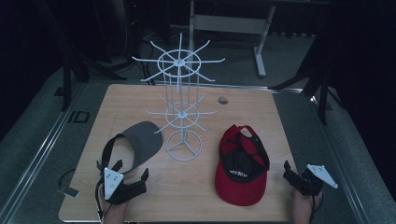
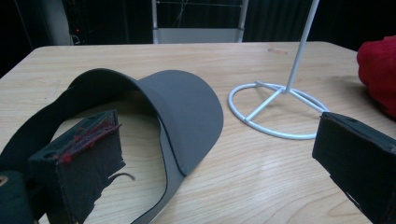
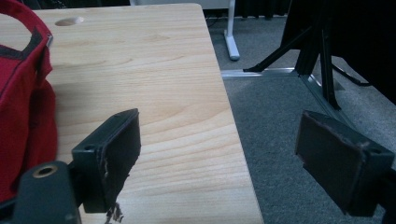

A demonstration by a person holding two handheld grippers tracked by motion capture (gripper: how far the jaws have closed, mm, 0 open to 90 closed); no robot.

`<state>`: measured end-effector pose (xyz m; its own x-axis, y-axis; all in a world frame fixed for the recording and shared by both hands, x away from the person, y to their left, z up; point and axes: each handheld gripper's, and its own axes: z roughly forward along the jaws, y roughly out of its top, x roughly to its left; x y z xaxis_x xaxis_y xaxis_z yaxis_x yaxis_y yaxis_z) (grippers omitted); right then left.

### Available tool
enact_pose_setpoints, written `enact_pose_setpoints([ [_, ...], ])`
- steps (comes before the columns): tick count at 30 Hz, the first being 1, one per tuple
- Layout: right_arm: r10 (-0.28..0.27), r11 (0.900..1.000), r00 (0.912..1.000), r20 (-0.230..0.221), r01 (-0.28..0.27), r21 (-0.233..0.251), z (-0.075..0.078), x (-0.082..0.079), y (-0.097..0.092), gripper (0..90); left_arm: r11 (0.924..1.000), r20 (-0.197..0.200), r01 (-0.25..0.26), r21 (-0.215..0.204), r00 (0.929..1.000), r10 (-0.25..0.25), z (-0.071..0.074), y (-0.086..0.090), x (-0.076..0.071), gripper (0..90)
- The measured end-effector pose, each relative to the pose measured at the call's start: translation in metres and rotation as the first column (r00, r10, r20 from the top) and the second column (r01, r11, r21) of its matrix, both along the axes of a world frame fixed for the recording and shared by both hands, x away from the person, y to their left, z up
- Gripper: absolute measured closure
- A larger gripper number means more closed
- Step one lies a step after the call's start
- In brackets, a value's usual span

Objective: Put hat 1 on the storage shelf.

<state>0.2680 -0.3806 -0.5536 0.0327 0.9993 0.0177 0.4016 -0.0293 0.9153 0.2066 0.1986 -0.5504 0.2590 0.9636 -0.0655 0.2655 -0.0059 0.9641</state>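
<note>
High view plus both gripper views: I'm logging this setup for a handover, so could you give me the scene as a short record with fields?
surface: wooden table
centre: white wire rack, upright, hooks bare
left item: grey visor, lying beside the rack's base
right item: red cap, lying upside down
left gripper: open, just short of the visor, holding nothing
right gripper: open, at the table's right edge, holding nothing

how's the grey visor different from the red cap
The visor is grey with an open top and just a black band; the cap is red with a full crown.
The visor lies left of the white rack, beside the left gripper; the cap lies right of it, upside down, inside showing.
Both rest on the table, ungripped.
</note>
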Motion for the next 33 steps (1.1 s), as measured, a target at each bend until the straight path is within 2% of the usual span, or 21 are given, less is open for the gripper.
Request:
enact_pose_setpoints([
  [5,-0.006,1.0,1.0,-0.002,0.006,-0.003,0.0,-0.001,0.0,13.1,0.9999,0.006,0.003,-0.011,1.0,-0.003,0.0,0.0,0.0,1.7],
  [8,-0.01,0.9999,0.9998,-0.017,0.01,0.011,0.002,0.001,-0.003,12.5,0.9997,0.007,0.008,-0.024,0.9999,-0.008,0.0,0.0,0.0,1.7],
  [10,0.011,0.9989,0.9996,-0.026,-0.01,0.045,0.008,0.001,-0.004,12.5,0.9995,0.004,0.019,-0.024,0.9998,-0.019,0.0,-0.001,0.001,1.7],
  [13,0.025,0.9988,0.9994,-0.025,-0.024,0.042,0.015,0.001,-0.003,12.5,0.999,0.002,0.032,-0.032,0.9995,-0.032,-0.001,-0.002,0.001,1.7],
  [16,0.074,0.9969,0.9971,-0.02,-0.074,0.028,0.034,0.002,0.002,12.5,0.9969,0.002,0.066,-0.044,0.9978,-0.066,-0.001,-0.003,0.001,1.7],
  [19,0.125,0.992,0.9905,-0.059,-0.123,0.027,0.044,0.007,0.008,12.4,0.9952,-0.011,0.088,-0.041,0.996,-0.089,-0.001,-0.003,0.001,1.7],
  [20,0.125,0.992,0.9905,-0.059,-0.123,0.027,0.044,0.007,0.008,12.4,0.9956,-0.017,0.091,-0.024,0.9957,-0.091,-0.001,-0.004,0.002,1.7],
  [21,0.145,0.9893,0.9855,-0.088,-0.143,0.03,0.05,0.011,0.011,12.5,0.9957,-0.024,0.092,-0.01,0.9955,-0.092,-0.002,-0.004,0.002,1.7],
  [22,0.145,0.9893,0.9855,-0.088,-0.143,0.03,0.05,0.011,0.011,12.5,0.9955,-0.03,0.095,-0.003,0.995,-0.095,-0.002,-0.004,0.002,1.7],
  [23,0.197,0.9799,0.975,-0.104,-0.192,0.057,0.054,0.015,0.012,14.7,0.9954,-0.028,0.096,-0.01,0.995,-0.096,-0.002,-0.005,0.002,1.7],
  [24,0.215,0.9762,0.9693,-0.119,-0.21,0.056,0.057,0.018,0.014,14.6,0.9954,-0.028,0.096,-0.01,0.995,-0.096,-0.002,-0.005,0.002,1.7],
  [25,0.215,0.9762,0.9693,-0.119,-0.21,0.056,0.057,0.018,0.014,14.6,0.9957,-0.027,0.093,-0.005,0.9953,-0.093,-0.001,-0.005,0.002,1.7],
  [26,0.222,0.9748,0.9664,-0.129,-0.218,0.046,0.058,0.02,0.016,14.6,0.9958,-0.029,0.092,0.001,0.9954,-0.092,-0.001,-0.005,0.001,1.7],
  [27,0.252,0.9677,0.9566,-0.146,-0.25,0.033,0.061,0.024,0.021,14.6,0.9958,-0.033,0.091,0.009,0.9953,-0.091,-0.001,-0.005,0.001,1.7],
  [28,0.252,0.9677,0.9566,-0.146,-0.25,0.033,0.061,0.024,0.021,14.6,0.9959,-0.033,0.09,0.012,0.9955,-0.089,-0.001,-0.006,0.001,1.7],
  [29,0.276,0.9606,0.9479,-0.159,-0.277,0.015,0.064,0.029,0.025,14.6,0.9954,-0.035,0.095,0.011,0.9949,-0.095,-0.001,-0.006,0.001,1.7],
  [33,0.333,0.942,0.9281,-0.166,-0.335,0.016,0.067,0.039,0.033,14.5,0.9932,-0.019,0.116,0.001,0.993,-0.116,0.0,-0.006,0.0,1.7],
])
